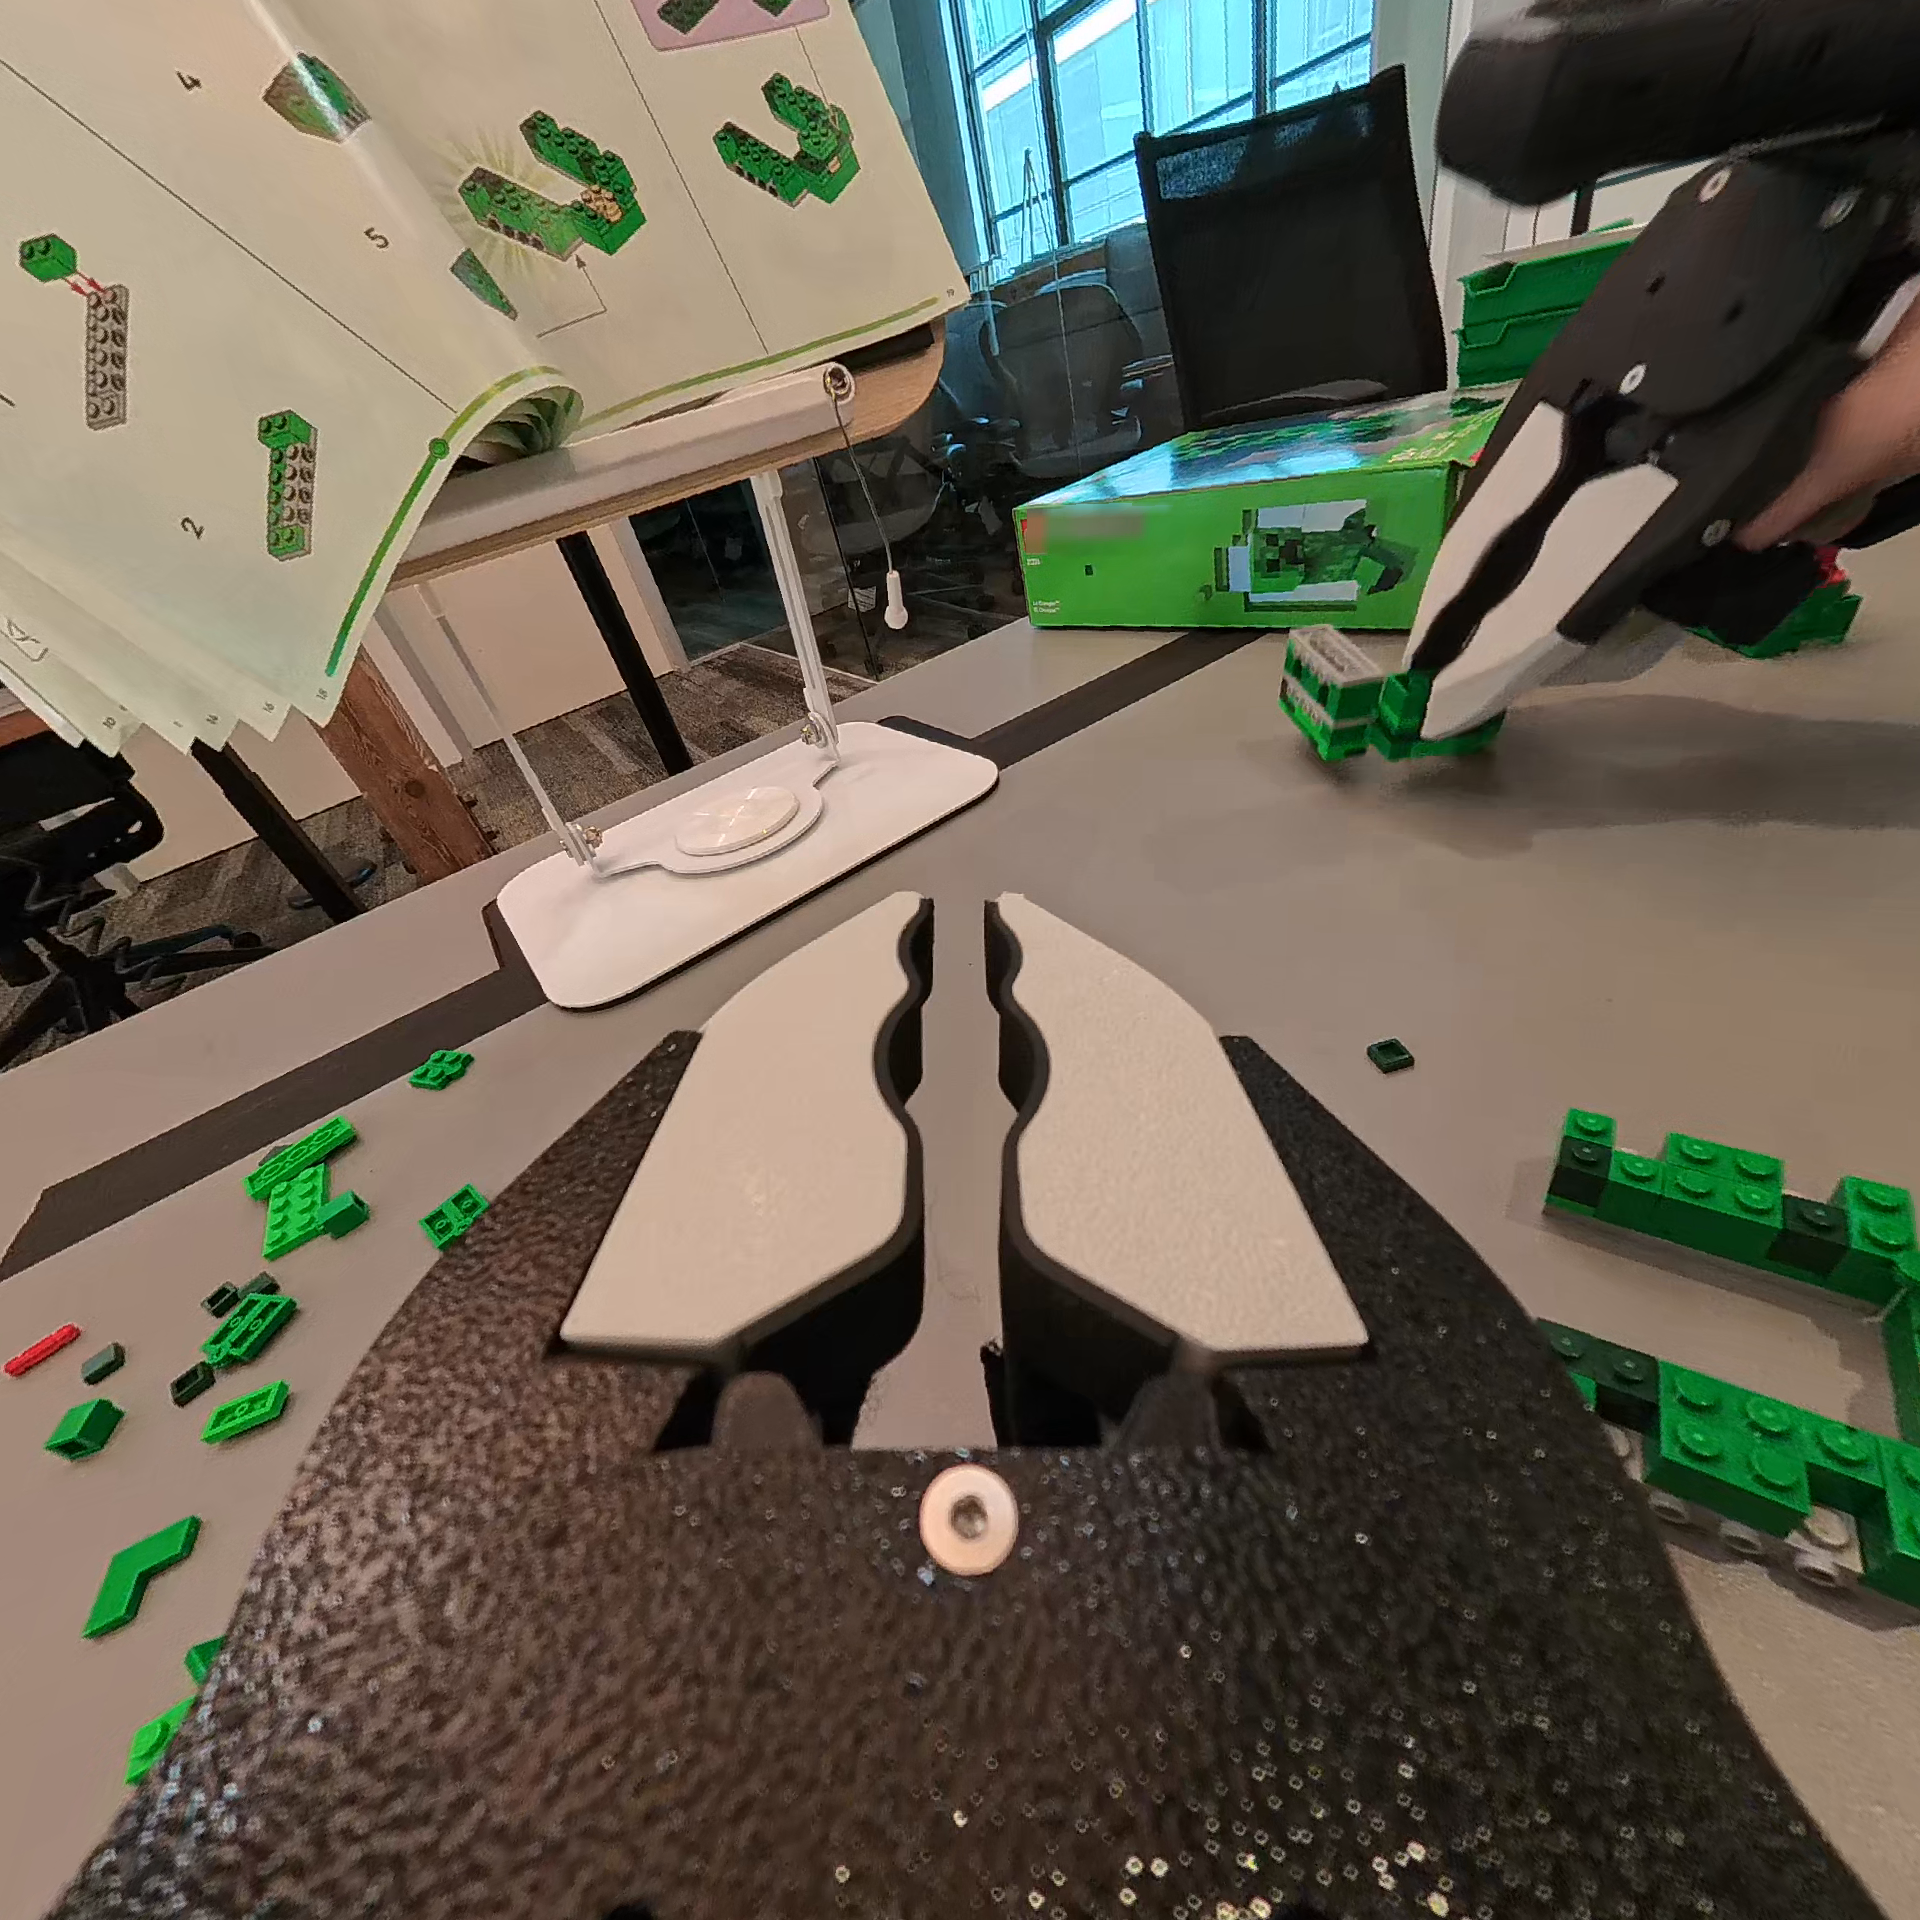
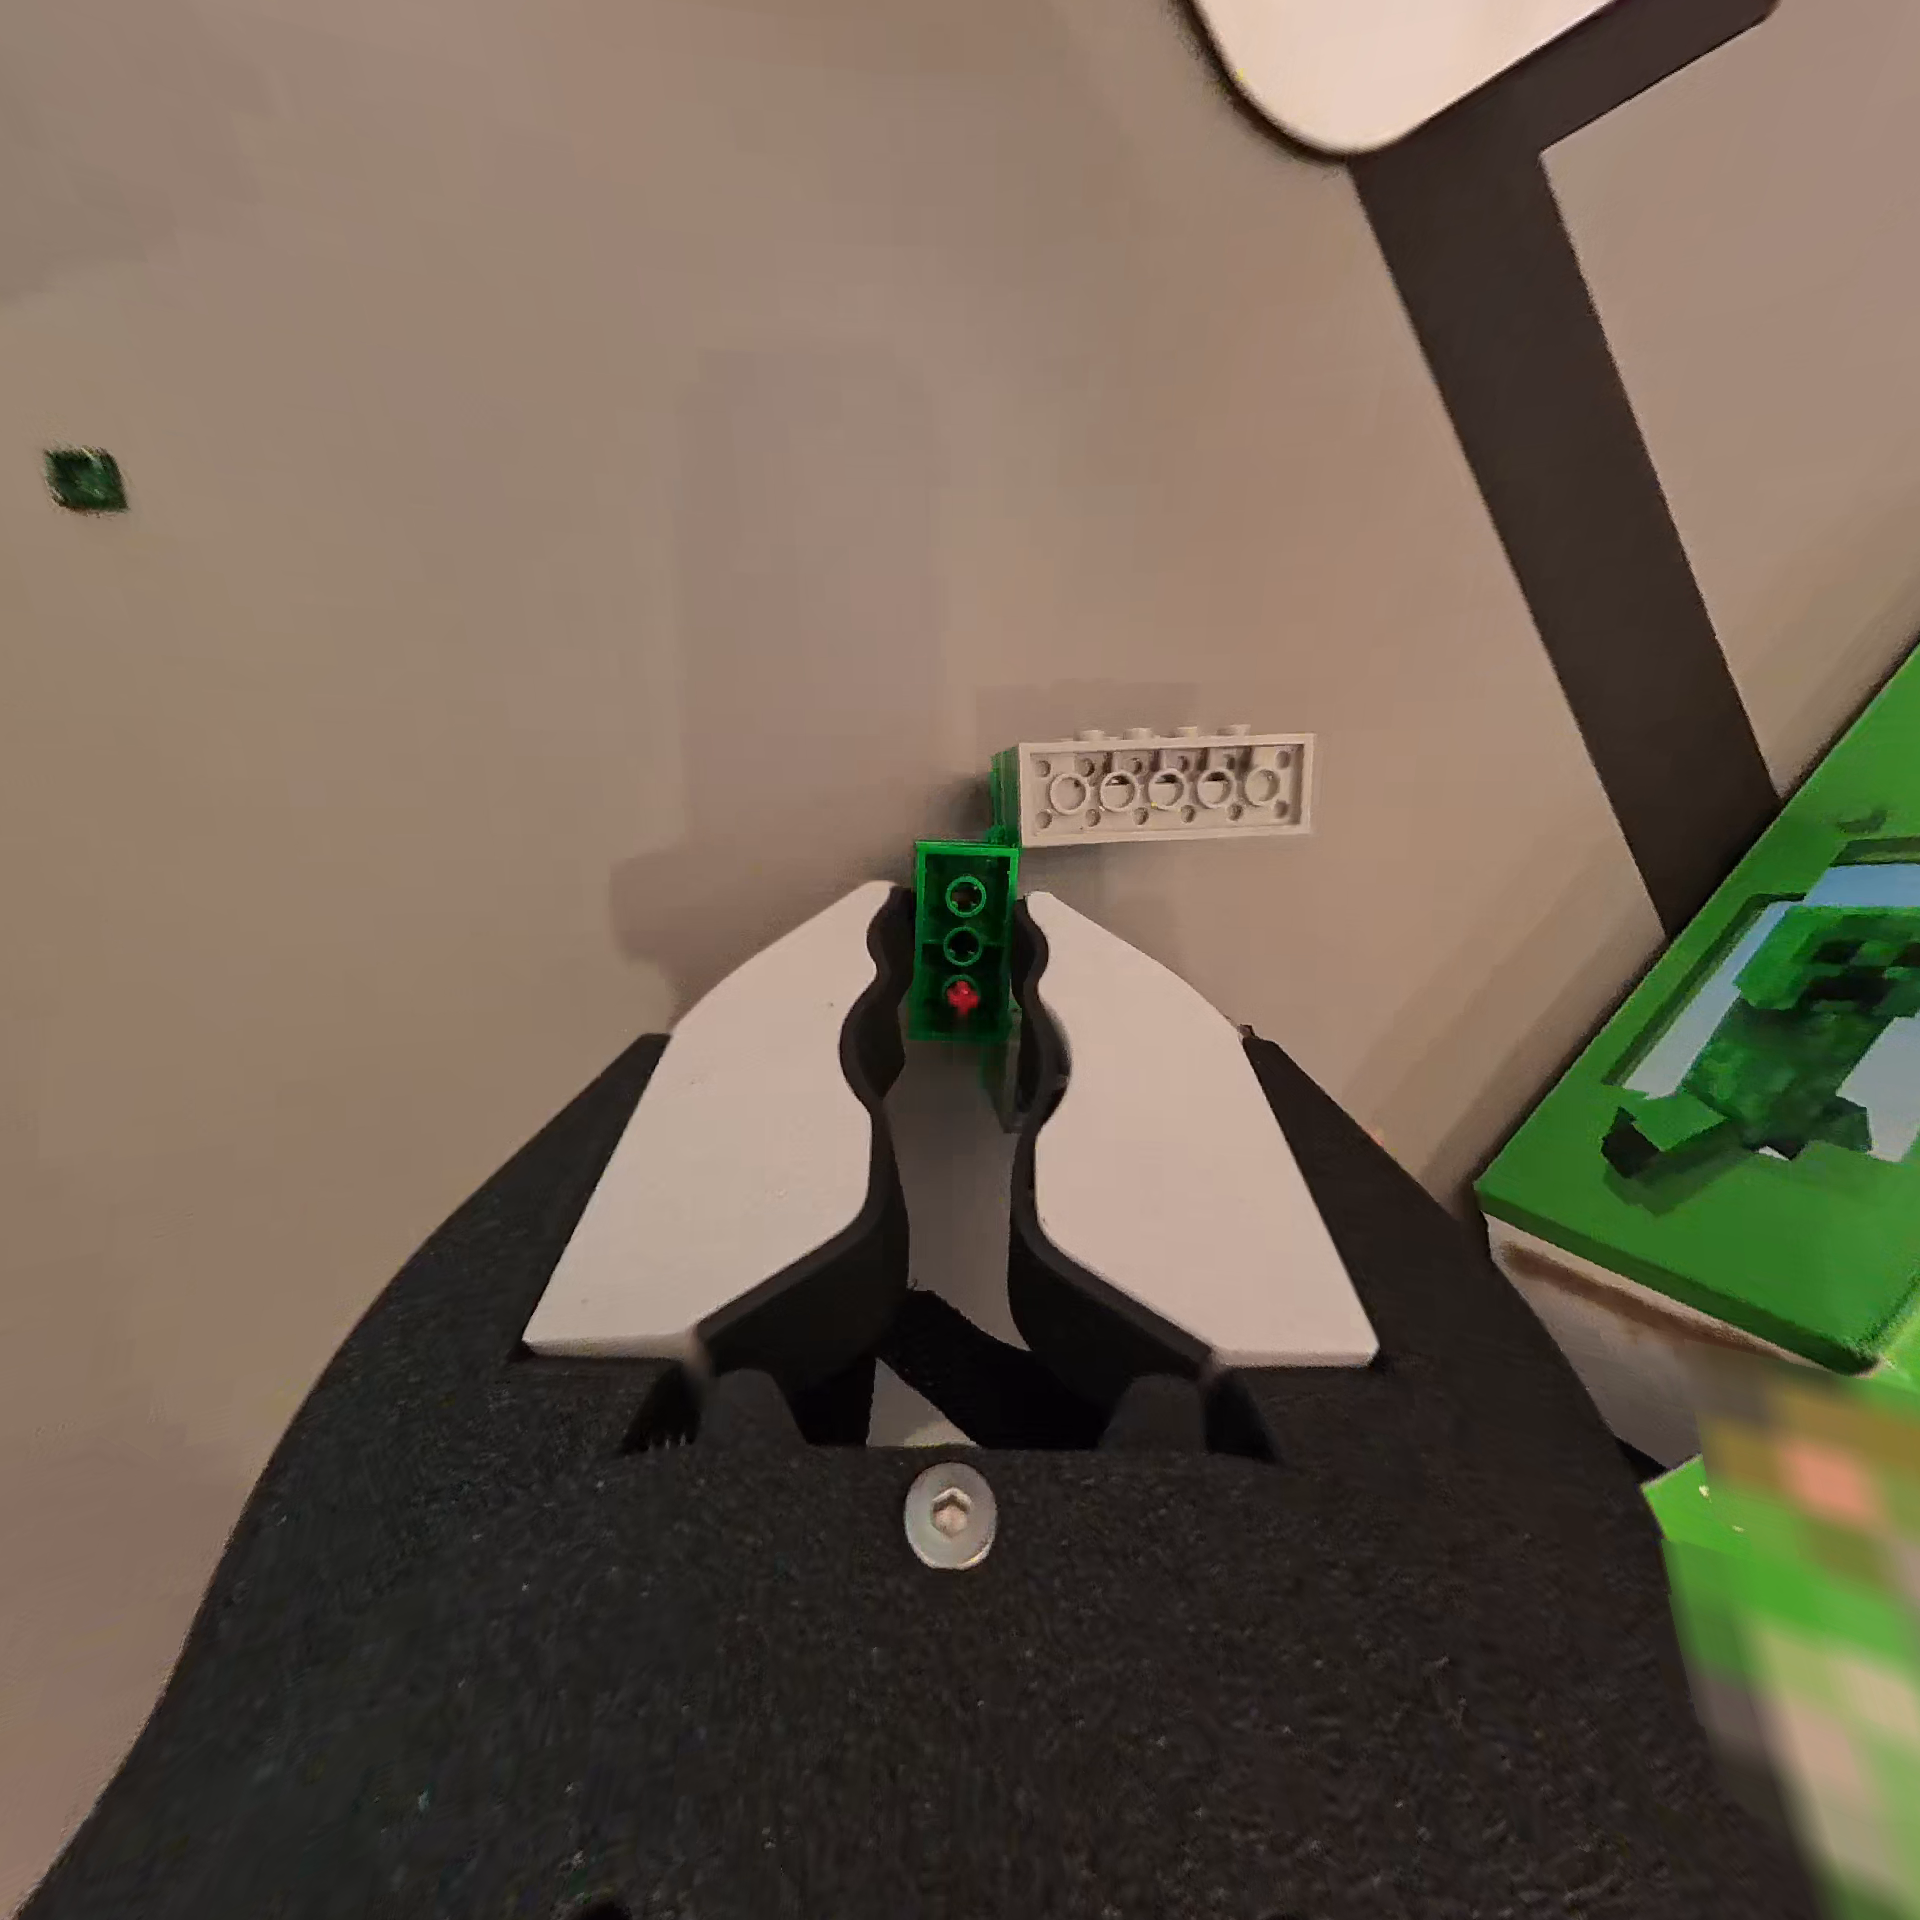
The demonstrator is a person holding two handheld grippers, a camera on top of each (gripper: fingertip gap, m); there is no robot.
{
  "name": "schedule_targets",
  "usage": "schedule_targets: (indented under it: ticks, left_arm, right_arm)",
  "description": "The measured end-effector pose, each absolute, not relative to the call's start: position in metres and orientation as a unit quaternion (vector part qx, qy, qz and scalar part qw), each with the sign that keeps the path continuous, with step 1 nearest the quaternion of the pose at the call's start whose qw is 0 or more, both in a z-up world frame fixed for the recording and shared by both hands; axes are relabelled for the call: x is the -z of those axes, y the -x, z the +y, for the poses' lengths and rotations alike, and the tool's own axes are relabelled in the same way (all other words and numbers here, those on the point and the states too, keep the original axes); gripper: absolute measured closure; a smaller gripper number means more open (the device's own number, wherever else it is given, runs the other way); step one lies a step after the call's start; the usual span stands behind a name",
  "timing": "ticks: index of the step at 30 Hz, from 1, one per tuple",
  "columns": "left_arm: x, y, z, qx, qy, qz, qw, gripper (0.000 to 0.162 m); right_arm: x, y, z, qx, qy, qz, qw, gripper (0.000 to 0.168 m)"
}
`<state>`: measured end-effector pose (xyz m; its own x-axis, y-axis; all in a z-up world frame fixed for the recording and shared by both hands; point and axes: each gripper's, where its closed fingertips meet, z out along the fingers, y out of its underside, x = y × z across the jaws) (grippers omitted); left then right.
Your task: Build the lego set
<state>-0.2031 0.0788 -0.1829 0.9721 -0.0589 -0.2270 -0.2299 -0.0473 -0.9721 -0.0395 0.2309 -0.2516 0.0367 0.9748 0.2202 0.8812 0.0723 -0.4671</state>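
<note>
**A:** What is your right gripper (image 2: 961, 904) doing?

**B:** I have it clamped on a green brick (image 2: 961, 940). From its own camera I see the brick's open underside between my two fingertips, with a small red pin (image 2: 964, 997) showing inside it. The brick joins onto a small green and grey piece (image 1: 1335, 691) that sits on the grey table (image 1: 1247, 935); the grey part is a long brick with a row of holes (image 2: 1166, 787), just beyond my fingertips and to their right.

**A:** And the left one?

**B:** My left gripper (image 1: 958, 914) hovers over the table with its fingers drawn close, only a thin gap between them and nothing in it.

**A:** Where is the rest of the build?

**B:** A larger green frame of joined bricks (image 1: 1745, 1351) lies to the right of my left gripper, near it. Loose green pieces (image 1: 270, 1309) are scattered on the table to the left, with a small red piece (image 1: 42, 1349) among them. One dark green tile (image 1: 1389, 1057) lies alone between the frame and the small piece.

**A:** Anything else on the table?

**B:** The green box (image 1: 1236, 551) lies flat near my right gripper. The open instruction booklet (image 1: 312, 260) rests on a white stand (image 1: 748, 883) ahead of my left gripper. Behind my right gripper something green and black lies on the table, perhaps more built bricks, but it is too hidden to tell.
</note>
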Motion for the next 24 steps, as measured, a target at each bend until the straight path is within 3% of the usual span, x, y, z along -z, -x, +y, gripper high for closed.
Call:
schedule_targets:
  ticks: [6, 8, 11, 17, 24]
  left_arm:
    - [0.183, 0.203, 0.079, -0.063, 0.721, 0.101, 0.682, 0.153]
    - [0.183, 0.203, 0.079, -0.063, 0.721, 0.101, 0.682, 0.153]
    - [0.183, 0.203, 0.079, -0.063, 0.721, 0.102, 0.682, 0.153]
    - [0.183, 0.189, 0.079, -0.081, 0.722, 0.132, 0.674, 0.153]
    - [0.179, 0.167, 0.07, -0.141, 0.715, 0.167, 0.664, 0.155]
  right_arm:
    - [0.258, 0.041, 0.229, -0.083, 0.672, -0.695, 0.241, 0.149]
    - [0.255, 0.041, 0.227, -0.083, 0.671, -0.696, 0.242, 0.133]
    - [0.238, 0.041, 0.226, -0.07, 0.661, -0.691, 0.285, 0.124]
    - [0.185, 0.077, 0.176, -0.188, 0.593, -0.627, 0.469, 0.136]
    - [0.201, 0.136, 0.141, -0.3, 0.542, -0.608, 0.496, 0.147]
